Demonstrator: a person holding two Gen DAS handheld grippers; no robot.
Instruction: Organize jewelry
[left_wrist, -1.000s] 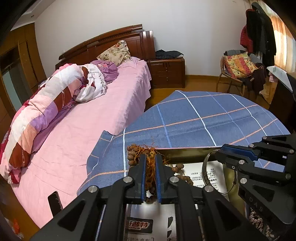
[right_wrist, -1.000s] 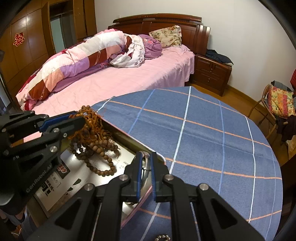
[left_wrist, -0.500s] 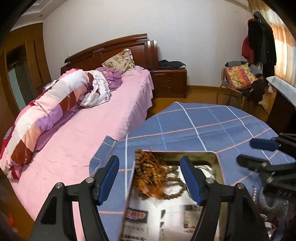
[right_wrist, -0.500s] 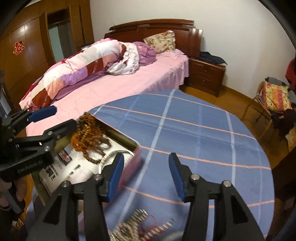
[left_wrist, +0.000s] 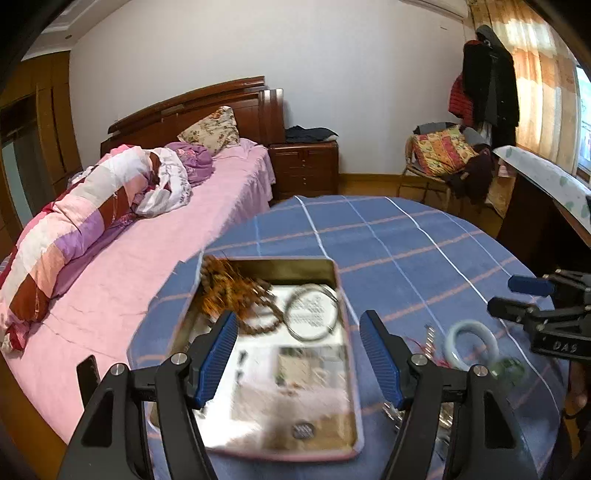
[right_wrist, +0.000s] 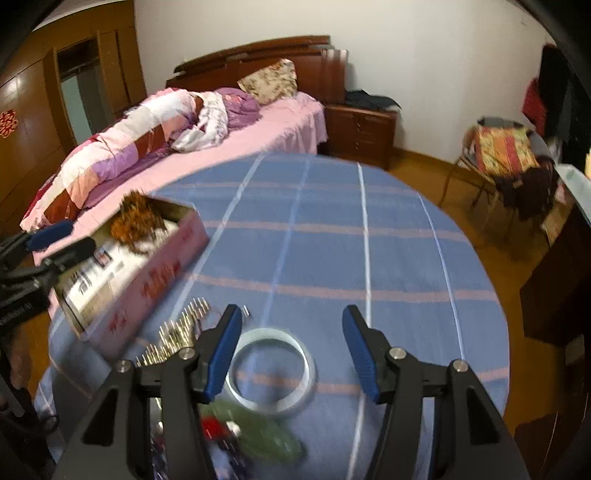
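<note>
We hold our left gripper (left_wrist: 297, 354) above the near half of the pink tin box (left_wrist: 349, 376), its jaws spread as wide as they go and nothing between the blue pads. Inside the box, at its far left corner, lies the tangle of brown wooden beads (left_wrist: 236, 291) with orange cord, and just to their right a thin metal bangle (left_wrist: 312, 314) rests flat on the printed paper lining the bottom. The box sits on the round table covered by a blue checked cloth (left_wrist: 399, 236), close to the edge that faces the pink bed (left_wrist: 155, 236). Our right gripper (right_wrist: 291, 354) hangs over the cloth to the right of the box, its jaws opening, with no pad pressing on anything; below and between its fingers a pale jade-like bangle (right_wrist: 271, 371) lies flat on the cloth. Just left of that bangle a string of small gold-coloured pieces (right_wrist: 177, 332) spreads toward the box's side, and nearer to us we make out a blurred green piece (right_wrist: 266, 435) and something red (right_wrist: 212, 424), too smeared to name.
</note>
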